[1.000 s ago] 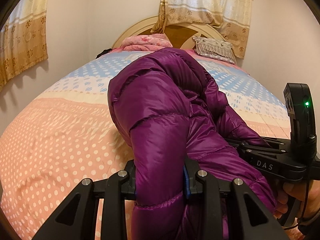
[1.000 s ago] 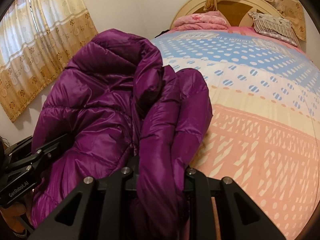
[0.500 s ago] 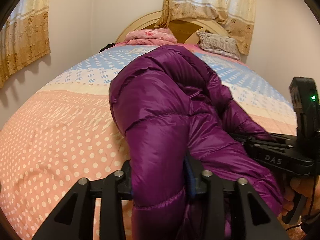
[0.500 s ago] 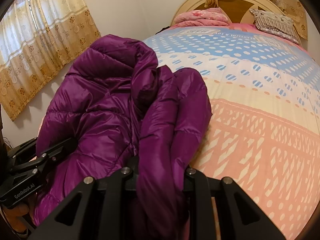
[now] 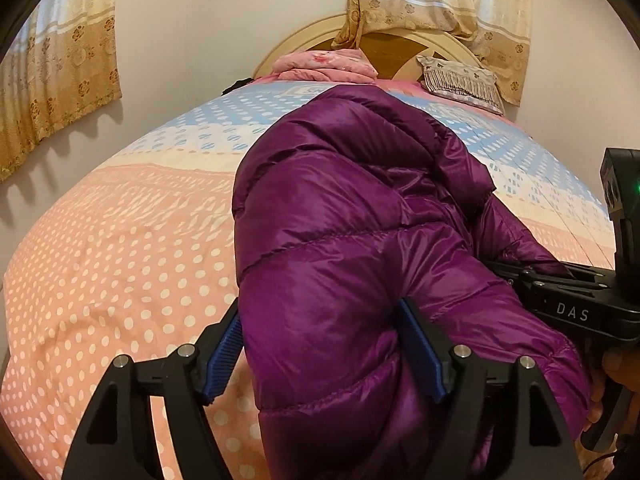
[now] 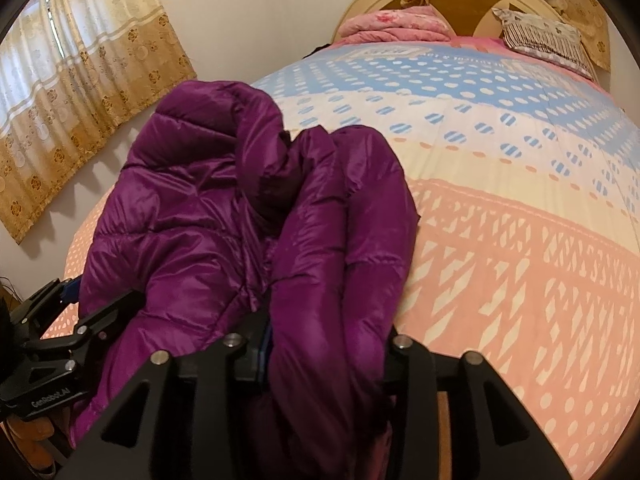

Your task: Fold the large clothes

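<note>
Jacket (image 5: 360,240) lengthwise along bed (image 5: 120,260), hood toward headboard (image 5: 384,44)

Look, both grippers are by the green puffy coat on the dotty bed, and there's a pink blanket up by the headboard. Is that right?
Almost. The puffy coat is purple, not green; the left wrist view shows it plainly. The rest holds: the left gripper and right gripper both sit around its folds on the dotty bed, and the pink blanket lies by the headboard.

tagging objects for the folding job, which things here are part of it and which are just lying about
Part of the job: purple down jacket, left tongs, right tongs.

Just there: bed, pink folded blanket, fringed pillow, curtains.
</note>
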Demonstrator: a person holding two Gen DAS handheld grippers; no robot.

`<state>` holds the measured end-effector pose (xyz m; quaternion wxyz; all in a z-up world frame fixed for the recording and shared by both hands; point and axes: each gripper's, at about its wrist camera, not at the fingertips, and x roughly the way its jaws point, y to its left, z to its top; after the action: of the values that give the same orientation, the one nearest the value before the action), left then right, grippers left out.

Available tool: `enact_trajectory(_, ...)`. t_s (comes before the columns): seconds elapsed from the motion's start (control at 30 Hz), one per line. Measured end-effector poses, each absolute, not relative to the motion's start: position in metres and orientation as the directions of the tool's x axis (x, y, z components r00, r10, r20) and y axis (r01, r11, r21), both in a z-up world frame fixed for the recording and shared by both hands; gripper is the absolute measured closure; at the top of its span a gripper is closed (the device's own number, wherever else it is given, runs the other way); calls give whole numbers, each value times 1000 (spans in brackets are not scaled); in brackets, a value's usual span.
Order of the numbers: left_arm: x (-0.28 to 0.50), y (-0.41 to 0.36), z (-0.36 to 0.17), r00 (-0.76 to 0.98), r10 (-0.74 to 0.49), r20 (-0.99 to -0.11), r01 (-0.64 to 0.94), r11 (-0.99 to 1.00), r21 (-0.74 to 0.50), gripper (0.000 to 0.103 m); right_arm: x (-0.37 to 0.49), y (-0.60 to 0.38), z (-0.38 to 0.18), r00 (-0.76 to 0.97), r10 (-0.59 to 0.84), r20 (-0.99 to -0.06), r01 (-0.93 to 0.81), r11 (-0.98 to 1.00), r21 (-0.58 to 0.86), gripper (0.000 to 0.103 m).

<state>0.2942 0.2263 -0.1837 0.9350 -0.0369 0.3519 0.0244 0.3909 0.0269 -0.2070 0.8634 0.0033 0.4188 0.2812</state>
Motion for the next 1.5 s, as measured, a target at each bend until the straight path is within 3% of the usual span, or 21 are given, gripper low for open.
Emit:
enact_trajectory(0.27, 282, 224, -174, 747, 64, -661, -94, 995, -11, 28, 384, 22, -191, 513, 456, -728, -472, 857, 204, 51)
enact_trajectory(0.37, 261, 223, -150, 785, 75, -615, -101, 995, -7, 28, 367, 10, -165, 567, 450, -690, -454, 870, 194, 38)
enact_trajectory(0.67, 186, 223, -68, 880, 75, -469, -109, 993, -46, 28, 273, -3, -82, 690, 469, -552, -498, 860, 109, 24)
enact_trajectory(0.83, 158, 220, -42, 908, 68, -414, -113, 990, -85, 28, 235, 6, -60, 731, 470, -495, -522, 852, 37, 22)
enact_trajectory(1.0, 146, 213, -28, 924, 68, -377, -108, 991, -84, 28, 224, -3, -52, 743, 481, -465, -518, 854, 55, 22)
enact_trajectory(1.5, 145, 214, -30, 924, 78, -375, -114, 991, -74, 28, 219, -14, -50, 746, 488, -453, -523, 850, 55, 19)
